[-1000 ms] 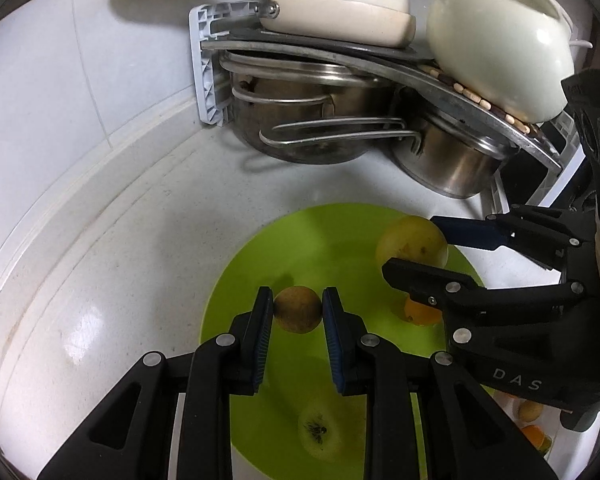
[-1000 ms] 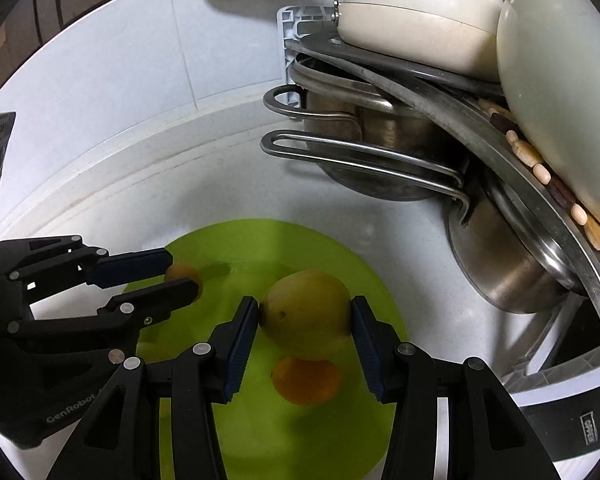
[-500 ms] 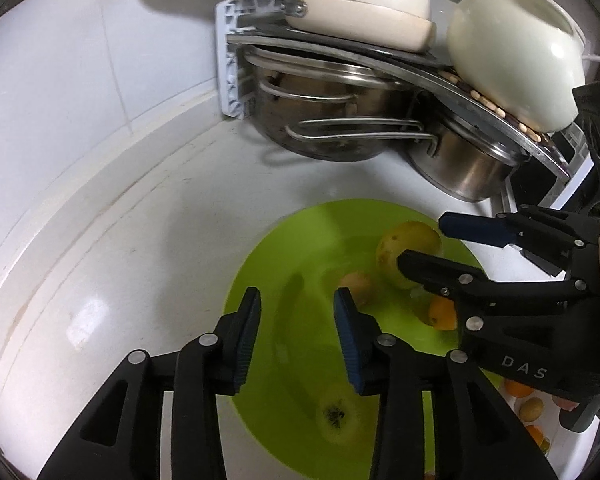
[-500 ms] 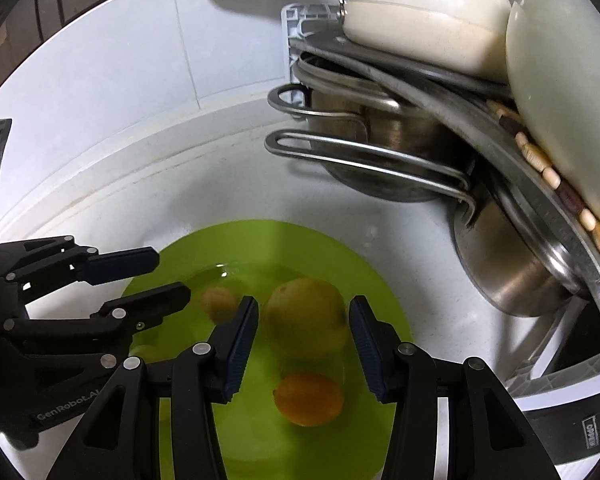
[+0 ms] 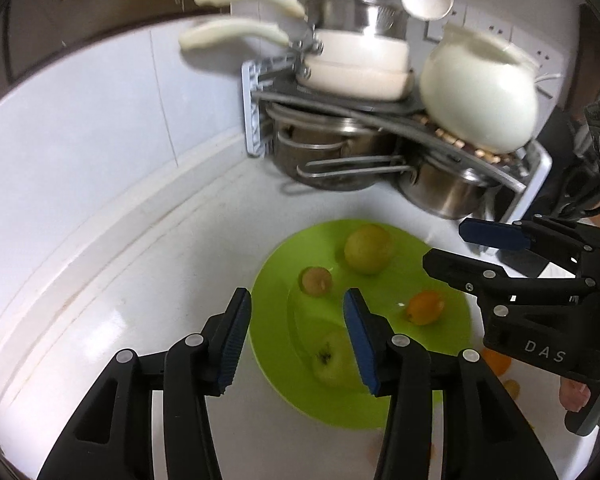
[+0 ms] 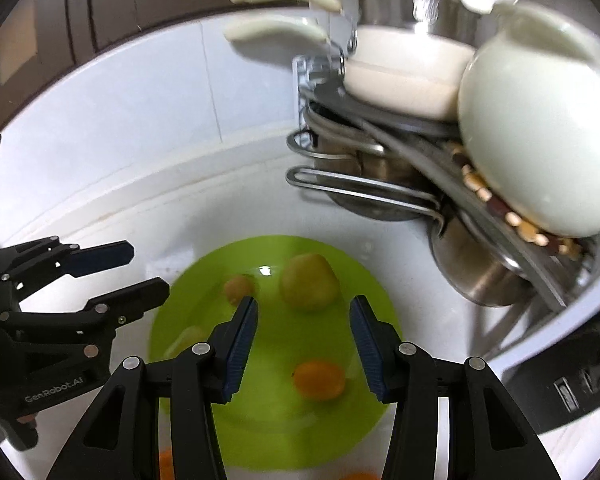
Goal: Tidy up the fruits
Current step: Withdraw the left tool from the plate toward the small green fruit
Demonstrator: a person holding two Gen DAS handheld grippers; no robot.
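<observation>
A lime-green plate (image 5: 384, 284) (image 6: 284, 340) lies on the white counter. On it rest a large yellow fruit (image 5: 367, 249) (image 6: 310, 282), a small brown fruit (image 5: 315, 280) (image 6: 239, 288), an orange fruit (image 5: 425, 307) (image 6: 319, 378) and a pale green fruit (image 5: 332, 358) (image 6: 186, 340). My left gripper (image 5: 296, 300) (image 6: 146, 270) hovers above the plate's left side, its jaws opening with nothing between them. My right gripper (image 6: 304, 308) (image 5: 448, 246) hangs open over the plate's right side, above and short of the yellow fruit, touching none.
A corner rack (image 5: 256, 112) behind the plate holds steel pots (image 5: 444, 196), cream pans (image 5: 356, 64) and a white kettle (image 5: 480, 96). Loose orange fruits (image 5: 496, 362) lie on the counter by the plate's near right rim. White tiled walls close the corner.
The left gripper let go of the small brown fruit, which now lies on the plate. The right gripper left the yellow fruit there. Both grippers rose and drew back.
</observation>
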